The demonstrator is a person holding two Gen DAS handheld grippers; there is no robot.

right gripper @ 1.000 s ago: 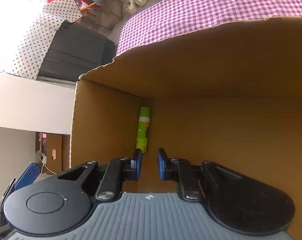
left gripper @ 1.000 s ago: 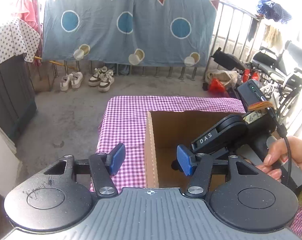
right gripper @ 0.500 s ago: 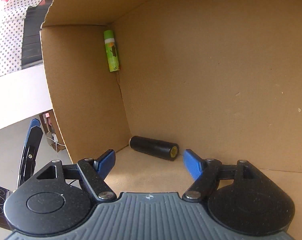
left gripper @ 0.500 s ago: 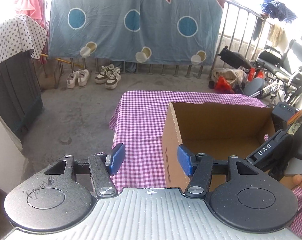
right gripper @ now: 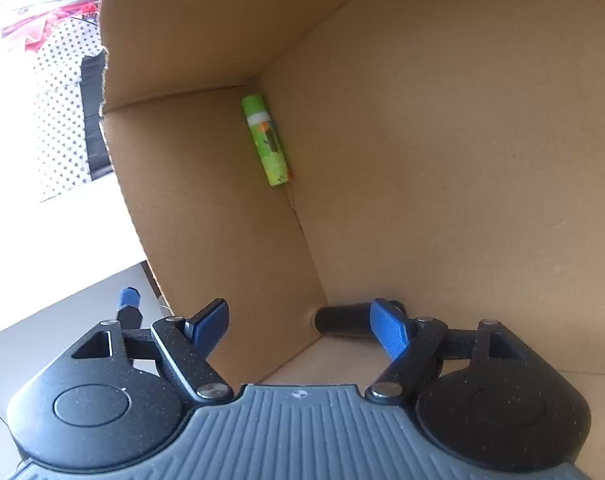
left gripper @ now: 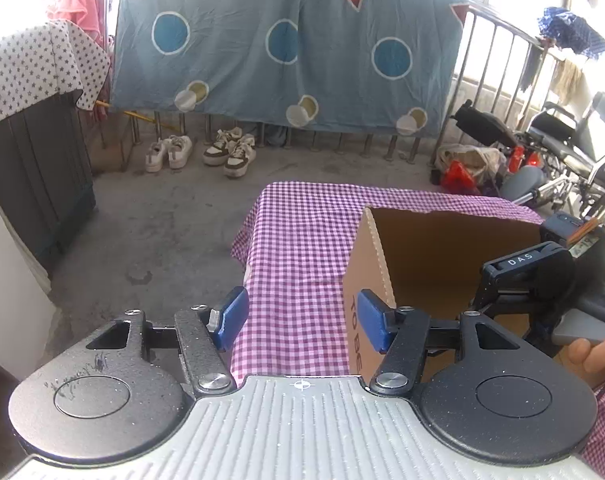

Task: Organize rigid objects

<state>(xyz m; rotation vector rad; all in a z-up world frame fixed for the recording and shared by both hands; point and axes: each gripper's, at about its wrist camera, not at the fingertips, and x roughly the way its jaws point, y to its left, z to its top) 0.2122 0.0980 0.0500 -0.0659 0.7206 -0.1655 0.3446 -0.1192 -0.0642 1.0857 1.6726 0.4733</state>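
Setting: outdoor balcony, concrete floor; a table under a purple checked cloth carries an open cardboard box.

Left gripper: held above the near edge of the table, jaws parted, nothing between the blue pads. The right pad sits in line with the box's near corner, but I cannot tell whether it touches the card.

Right gripper: reached into the box, pointing at an inner corner. Its jaws have just been opening and now stand wide, with nothing pressed between the pads (released).

Black cylinder: lies on its side on the box floor, tucked against the inner corner. Partly hidden behind the right gripper's right pad, ahead of it and not gripped.

Green tube: lies along the seam where two inner faces of the box meet, farther in than the black cylinder and well apart from it.

Right gripper, seen from the left wrist view: black body over the right side of the box, lettered "DAS".

Hand: fingers wrap the right gripper's handle at the picture's right edge.

Background: blue patterned sheet hung over a railing; two pairs of sneakers below it; wheelchair at right.
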